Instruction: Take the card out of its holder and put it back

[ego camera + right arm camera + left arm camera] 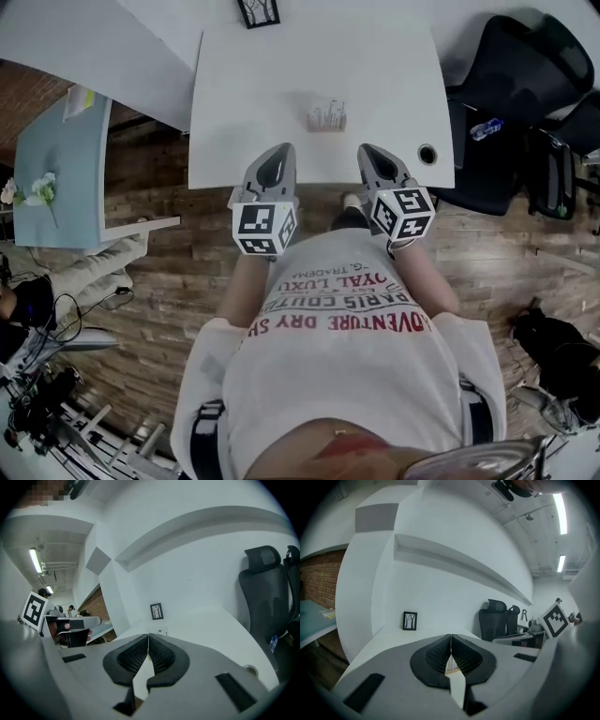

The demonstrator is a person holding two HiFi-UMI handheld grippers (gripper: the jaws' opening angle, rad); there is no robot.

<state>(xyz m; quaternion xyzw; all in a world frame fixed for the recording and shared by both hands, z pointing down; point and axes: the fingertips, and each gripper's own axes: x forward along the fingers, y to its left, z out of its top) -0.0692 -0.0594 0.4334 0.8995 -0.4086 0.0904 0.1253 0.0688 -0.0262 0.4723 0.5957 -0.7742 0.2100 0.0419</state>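
A white desk [244, 112] seen from above. The left gripper [277, 150] hovers over the near edge, its jaws clenched on nothing. Mid-desk, one card [327, 111] stands upright in one holder [327, 124], and one picture frame [258, 11] sits at the far edge. The right gripper [371, 150], over the same near edge, is likewise clamped empty. The jaws probably need to open first; then one gripper steadies the holder while the other pinches the card's top.

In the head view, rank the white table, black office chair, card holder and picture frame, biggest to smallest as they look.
1. white table
2. black office chair
3. card holder and picture frame look about alike; the frame is cut by the top edge, so unranked.
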